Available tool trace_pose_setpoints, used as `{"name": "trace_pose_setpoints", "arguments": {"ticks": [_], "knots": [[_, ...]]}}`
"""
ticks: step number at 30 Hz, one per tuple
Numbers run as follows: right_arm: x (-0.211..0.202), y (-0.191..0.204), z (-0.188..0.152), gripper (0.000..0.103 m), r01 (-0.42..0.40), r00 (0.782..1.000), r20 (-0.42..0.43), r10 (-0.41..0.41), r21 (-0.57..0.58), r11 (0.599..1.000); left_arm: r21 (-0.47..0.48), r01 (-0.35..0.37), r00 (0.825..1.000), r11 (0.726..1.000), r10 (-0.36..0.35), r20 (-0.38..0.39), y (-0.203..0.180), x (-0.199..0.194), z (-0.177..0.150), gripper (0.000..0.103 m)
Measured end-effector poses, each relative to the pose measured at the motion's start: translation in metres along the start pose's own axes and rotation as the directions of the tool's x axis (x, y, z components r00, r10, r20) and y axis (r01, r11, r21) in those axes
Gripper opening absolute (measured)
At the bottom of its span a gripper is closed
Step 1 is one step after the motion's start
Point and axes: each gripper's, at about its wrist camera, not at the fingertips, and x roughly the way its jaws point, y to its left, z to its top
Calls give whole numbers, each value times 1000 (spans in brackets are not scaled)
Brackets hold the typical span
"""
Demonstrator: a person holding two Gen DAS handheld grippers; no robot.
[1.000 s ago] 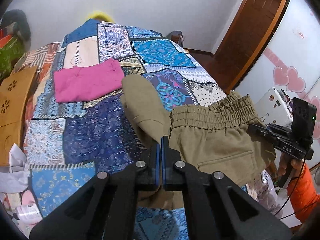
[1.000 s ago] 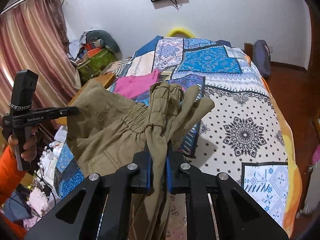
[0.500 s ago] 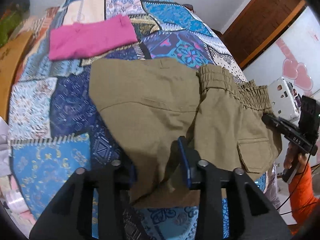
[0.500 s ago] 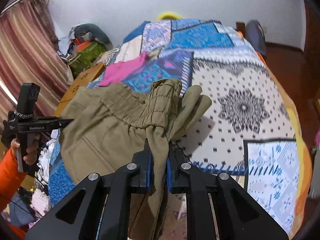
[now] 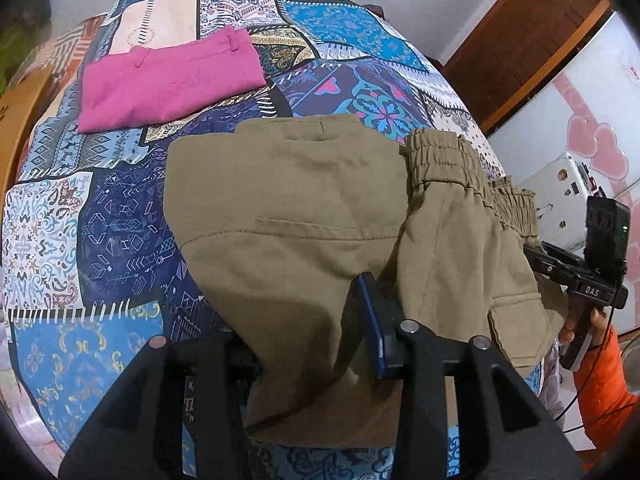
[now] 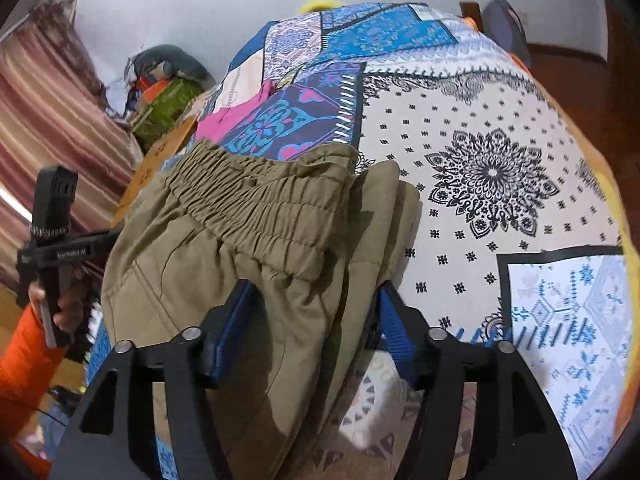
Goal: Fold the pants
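Both your grippers are let go: the left gripper [image 5: 308, 320] and the right gripper [image 6: 314, 300] have their fingers spread wide with khaki cloth lying loose between them. The one pair of khaki pants [image 5: 320, 208] lies on the patchwork bedspread [image 5: 100, 216], waistband toward the right gripper. One folded pink garment [image 5: 168, 80] lies beyond it, fully visible only from the left wrist. Only the right wrist catches the striped curtain [image 6: 52, 104].

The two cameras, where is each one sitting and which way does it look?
Left wrist: sits on the left gripper, looks across the bed at khaki pants and pink pants; its open fingers show.
Right wrist: sits on the right gripper, looks along the bed at the waistband; its open fingers show.
Shared: the pants, the bed, each other's gripper.
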Motion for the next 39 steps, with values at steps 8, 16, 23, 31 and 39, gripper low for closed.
{"name": "trace_pose_setpoints", "arguments": {"ticks": [8, 16, 23, 31, 39], "knots": [[3, 3, 12, 32, -12, 998, 58, 12, 7, 1000, 23, -70, 995, 997, 69, 69, -9, -2, 3, 19], [-16, 29, 29, 14, 72, 991, 117, -57, -129, 989, 76, -144, 981, 987, 132, 142, -26, -16, 15, 3], [-32, 52, 47, 13, 82, 984, 170, -49, -194, 978, 104, -175, 964, 979, 149, 222, -41, -43, 24, 1], [-44, 85, 67, 12, 98, 978, 206, -41, -276, 956, 91, -196, 947, 976, 164, 274, -40, -68, 33, 1], [-36, 111, 93, 12, 73, 974, 225, -3, -307, 949, 62, -231, 925, 971, 199, 323, -22, -98, 45, 1]]}}
